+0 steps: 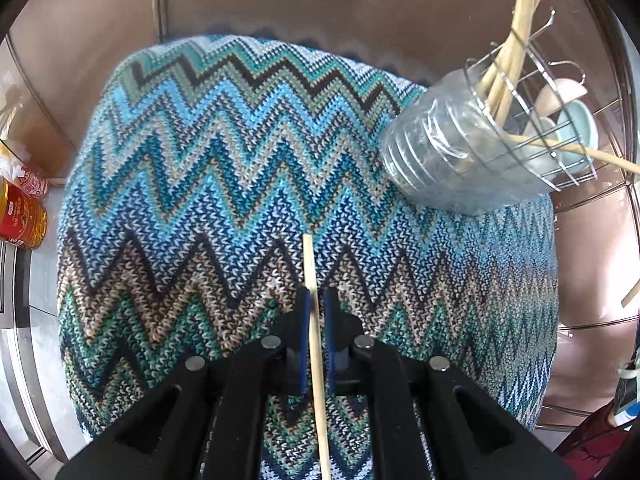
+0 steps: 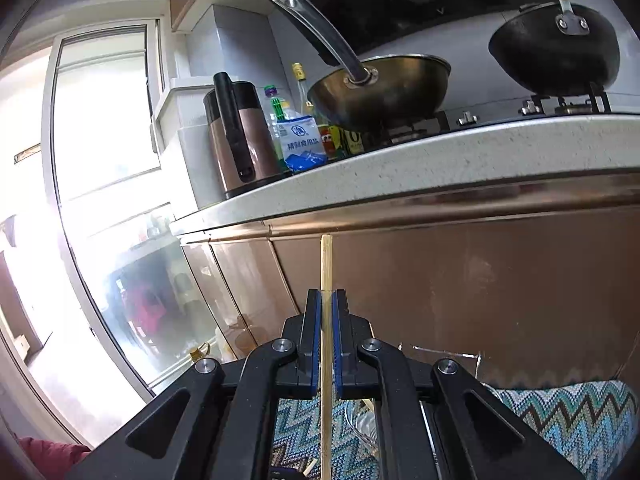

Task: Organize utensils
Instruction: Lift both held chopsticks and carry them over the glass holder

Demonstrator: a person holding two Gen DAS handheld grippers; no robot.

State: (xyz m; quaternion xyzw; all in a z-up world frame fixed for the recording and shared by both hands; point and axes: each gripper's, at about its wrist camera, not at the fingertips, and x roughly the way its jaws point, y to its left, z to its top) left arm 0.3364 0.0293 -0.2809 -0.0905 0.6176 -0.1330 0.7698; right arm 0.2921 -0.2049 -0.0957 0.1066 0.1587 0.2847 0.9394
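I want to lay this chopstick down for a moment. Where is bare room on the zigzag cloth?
The blue zigzag knitted cloth is bare left of and below the clear ribbed plastic cup. The upper right is crowded: cup, wire utensil basket, wooden chopsticks.

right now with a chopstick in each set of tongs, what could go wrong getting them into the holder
The wire holder with its plastic cup looks tipped on the zigzag cloth; a push might roll it. Chopsticks already inside lean across the opening and could block entry. The left tongs grip their chopstick near its end, as do the right tongs theirs, so either may pivot.
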